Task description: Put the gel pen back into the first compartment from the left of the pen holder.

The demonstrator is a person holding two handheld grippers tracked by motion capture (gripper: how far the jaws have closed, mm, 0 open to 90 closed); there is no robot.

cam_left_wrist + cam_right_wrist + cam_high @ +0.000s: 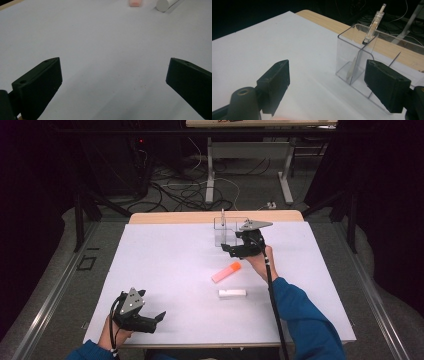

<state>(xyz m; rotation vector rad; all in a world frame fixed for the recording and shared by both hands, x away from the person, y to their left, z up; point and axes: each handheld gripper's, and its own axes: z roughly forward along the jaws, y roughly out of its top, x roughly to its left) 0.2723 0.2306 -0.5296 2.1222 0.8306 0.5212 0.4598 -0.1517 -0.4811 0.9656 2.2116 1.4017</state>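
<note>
open table point(165, 270) left of clear box point(225, 231)

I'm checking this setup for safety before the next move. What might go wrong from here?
1. The open right gripper sits close to the light clear organizer; a bump could shove or tip it.
2. The pen leaning inside could fall out.
3. The orange tube and white tube may roll if nudged.

A lab-like recording room: dark curtains point(30, 220) surround a white-topped table point(165, 265), with tangled cables point(185, 190) on the grey floor point(250, 185) behind.
</note>
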